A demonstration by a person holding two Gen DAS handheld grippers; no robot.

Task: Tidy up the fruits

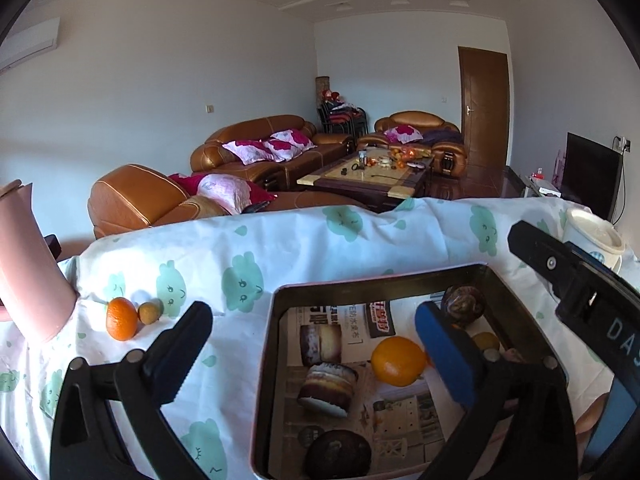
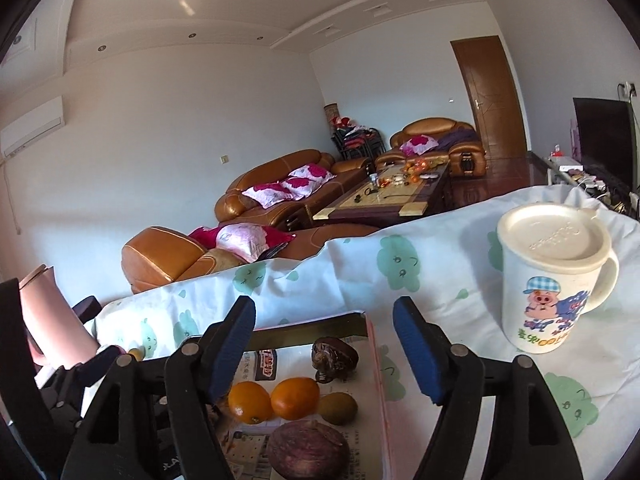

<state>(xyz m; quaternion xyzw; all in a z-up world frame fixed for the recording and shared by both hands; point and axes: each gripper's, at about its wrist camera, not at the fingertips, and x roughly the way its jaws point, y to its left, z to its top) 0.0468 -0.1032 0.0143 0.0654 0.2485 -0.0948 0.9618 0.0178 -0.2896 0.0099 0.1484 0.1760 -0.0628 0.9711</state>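
Observation:
A dark box (image 1: 269, 360) lined with newspaper sits on the cloud-print cloth. In it lie an orange (image 1: 398, 362), a small yellow-brown fruit (image 1: 486, 340) and two dark purple fruits (image 1: 462, 304) (image 1: 340, 454). Outside it, on the cloth to the left, rest another orange (image 1: 121, 319) and a small brown fruit (image 1: 150, 312). My left gripper (image 1: 316, 346) stands open over the box's left side, holding nothing. The right wrist view shows two oranges (image 2: 250, 402) (image 2: 295, 398), a brown fruit (image 2: 338, 408) and purple fruits (image 2: 308, 452) in the box (image 2: 320, 330). My right gripper (image 2: 324, 348) hangs open above them, empty.
A pink jug (image 1: 28, 264) stands at the cloth's left end. A lidded cartoon mug (image 2: 556, 276) stands to the right of the box. Beyond the table's far edge are leather sofas (image 1: 256, 144) and a coffee table (image 1: 368, 176).

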